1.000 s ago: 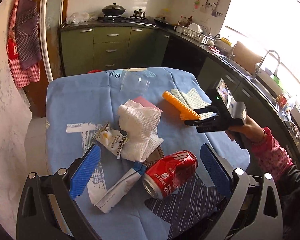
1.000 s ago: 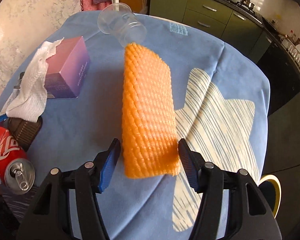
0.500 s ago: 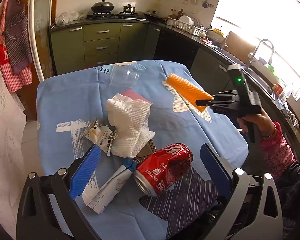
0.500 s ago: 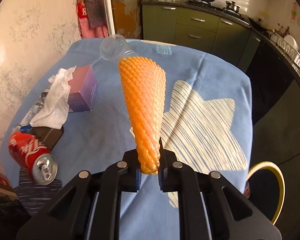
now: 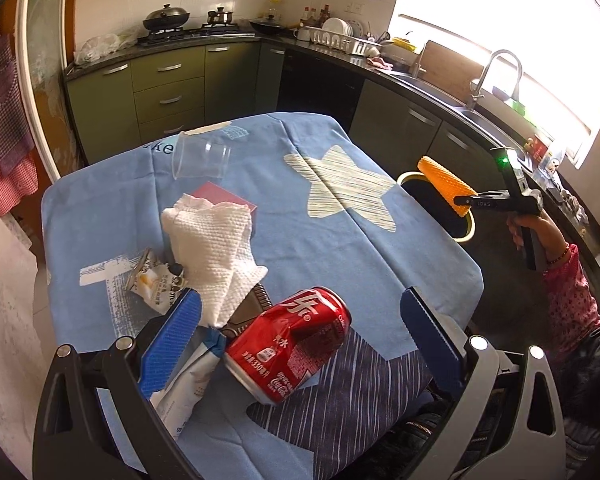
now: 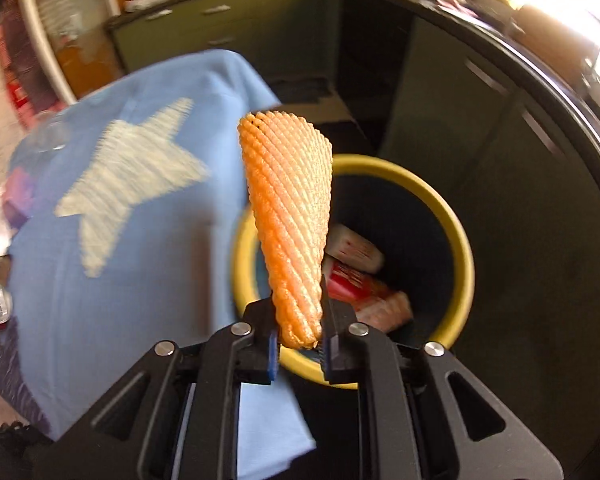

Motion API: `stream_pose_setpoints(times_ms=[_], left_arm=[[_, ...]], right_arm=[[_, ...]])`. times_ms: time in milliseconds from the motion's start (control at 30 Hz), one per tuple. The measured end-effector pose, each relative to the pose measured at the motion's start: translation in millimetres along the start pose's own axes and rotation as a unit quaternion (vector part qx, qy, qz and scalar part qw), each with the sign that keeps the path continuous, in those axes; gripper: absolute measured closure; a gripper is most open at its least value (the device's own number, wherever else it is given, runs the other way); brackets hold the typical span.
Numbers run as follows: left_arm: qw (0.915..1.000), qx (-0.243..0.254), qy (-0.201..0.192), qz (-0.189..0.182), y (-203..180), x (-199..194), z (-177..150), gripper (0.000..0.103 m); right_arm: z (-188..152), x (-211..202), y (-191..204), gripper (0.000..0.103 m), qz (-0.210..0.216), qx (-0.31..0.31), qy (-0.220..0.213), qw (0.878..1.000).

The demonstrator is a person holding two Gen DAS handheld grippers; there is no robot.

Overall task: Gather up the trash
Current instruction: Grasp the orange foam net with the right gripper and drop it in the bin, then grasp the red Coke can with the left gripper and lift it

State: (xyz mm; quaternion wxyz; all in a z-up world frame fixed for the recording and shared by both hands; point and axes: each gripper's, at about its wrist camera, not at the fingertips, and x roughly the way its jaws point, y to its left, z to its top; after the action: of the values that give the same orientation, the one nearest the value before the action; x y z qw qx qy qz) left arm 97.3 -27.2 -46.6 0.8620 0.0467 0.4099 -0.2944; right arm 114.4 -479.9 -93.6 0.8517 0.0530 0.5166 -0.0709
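The left gripper (image 5: 300, 340) is open wide around the can (image 5: 290, 344) on the table (image 5: 380, 248). The right gripper (image 6: 300, 346) pinches the orange net (image 6: 288, 216) over the bin (image 6: 456, 240). Best to let go only when it hangs right above the hole.

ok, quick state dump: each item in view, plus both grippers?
right gripper: shut on orange foam net
orange foam net: held in the air over the bin
bin: open, some trash inside
left gripper: open, astride the can
red can: on its side, dented
clear cup: tipped over
paper towel: crumpled on table
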Motion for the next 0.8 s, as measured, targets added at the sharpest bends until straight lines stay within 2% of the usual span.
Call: stream_pose_setpoints(times_ms=[67,133,233,533,700,800], left_arm=[[1.0000,0.006,0.005,0.000,-4.3,2.7,1.3,0.005],[0.9999,0.012,0.008,0.000,-6.8,4.1,1.4,0.005],[0.9997,0.020,0.015,0.004,-9.5,5.8,1.4,0.005],[0.9976,0.062,0.032,-0.003,-18.2,15.3,-2.9,0.005],[0.9875,0.146,0.060,-0.003,-30.9,29.5,-11.9,0.005],[0.9743,0.209,0.084,-0.012,-38.1,40.9,-18.5,0.005]], right_arm=[[-1.4,13.7,-15.9,0.084,-0.017,0.022,0.014,1.000],[-0.7,28.1,-33.5,0.070,-0.039,0.049,0.022,0.998],[-0.2,39.1,-49.9,0.067,-0.069,0.081,0.016,0.994],[-15.7,19.6,-41.8,0.061,-0.033,0.083,-0.016,0.996],[-22.5,4.4,-24.1,0.057,-0.012,0.070,-0.032,0.997],[-28.5,-0.9,-12.0,0.057,-0.004,0.059,-0.032,0.998]])
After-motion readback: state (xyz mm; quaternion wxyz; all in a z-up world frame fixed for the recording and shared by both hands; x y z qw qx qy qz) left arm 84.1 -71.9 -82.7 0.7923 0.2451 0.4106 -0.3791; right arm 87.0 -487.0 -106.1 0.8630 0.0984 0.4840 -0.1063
